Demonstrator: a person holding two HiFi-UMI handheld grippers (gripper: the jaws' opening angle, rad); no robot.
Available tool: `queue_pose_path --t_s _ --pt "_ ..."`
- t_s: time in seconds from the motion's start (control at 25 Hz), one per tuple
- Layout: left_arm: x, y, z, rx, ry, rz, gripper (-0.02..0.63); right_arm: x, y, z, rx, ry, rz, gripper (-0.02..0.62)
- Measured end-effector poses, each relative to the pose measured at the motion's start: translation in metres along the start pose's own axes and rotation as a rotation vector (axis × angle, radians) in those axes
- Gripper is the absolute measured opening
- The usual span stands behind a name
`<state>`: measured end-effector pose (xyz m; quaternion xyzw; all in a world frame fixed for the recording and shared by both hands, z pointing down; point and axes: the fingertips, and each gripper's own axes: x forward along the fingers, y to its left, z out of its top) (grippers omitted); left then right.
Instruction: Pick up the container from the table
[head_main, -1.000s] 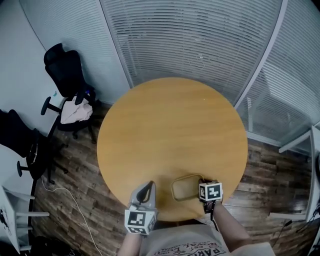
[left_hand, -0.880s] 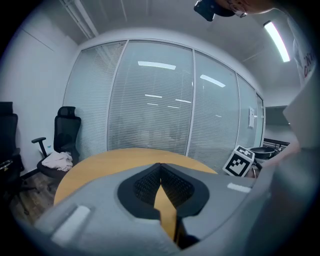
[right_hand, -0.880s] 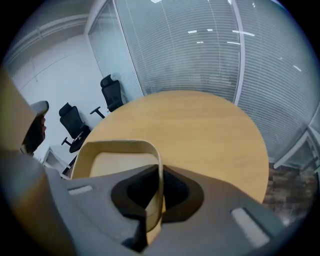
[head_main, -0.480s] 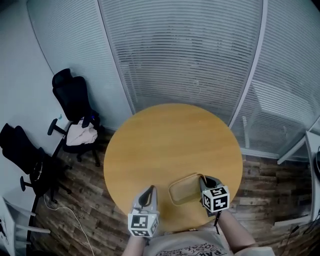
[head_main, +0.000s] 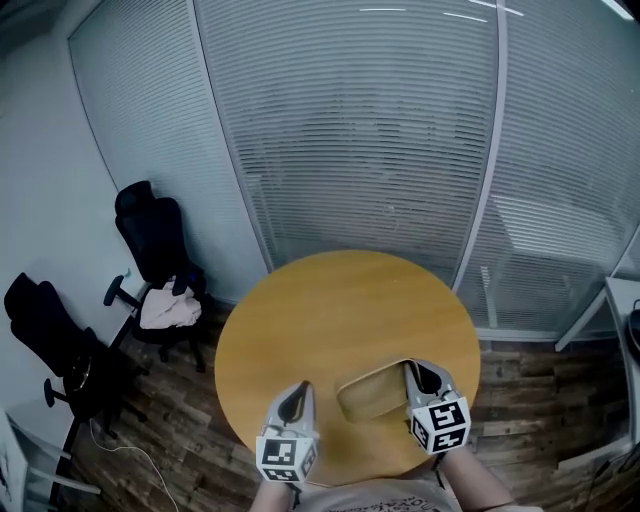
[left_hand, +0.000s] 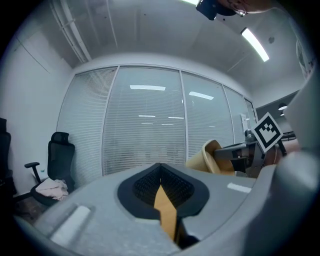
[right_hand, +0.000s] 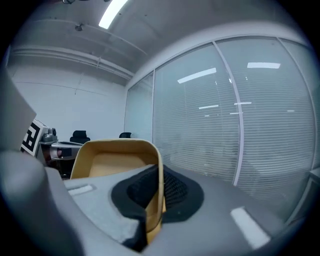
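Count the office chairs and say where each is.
2. The first chair stands left of the table, a pale cloth on its seat; the second chair sits further left. Others may be hidden.

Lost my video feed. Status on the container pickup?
Right gripper shut on container wall. Left gripper shut, empty. Container tilted, off the table. Nothing in the way.

The left tool (left_hand: 160, 175) has jaws together, tan container (left_hand: 207, 156) at right.
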<state>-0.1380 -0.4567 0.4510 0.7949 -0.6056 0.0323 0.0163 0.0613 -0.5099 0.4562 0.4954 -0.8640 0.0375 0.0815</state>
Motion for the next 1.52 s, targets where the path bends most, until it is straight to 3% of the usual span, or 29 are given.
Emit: queue_pose_path --t_s 0.32,1.52 --pt "0.007 -0.023 0.012 0.041 -0.020 -0.043 0.008 -0.025 -0.014 0.020 -0.004 -0.072 -0.042 0.006" --pt "0.008 -0.035 0.011 0.038 -0.002 -0.025 0.008 -0.024 -0.022 0.015 0.005 -0.066 -0.046 0.005"
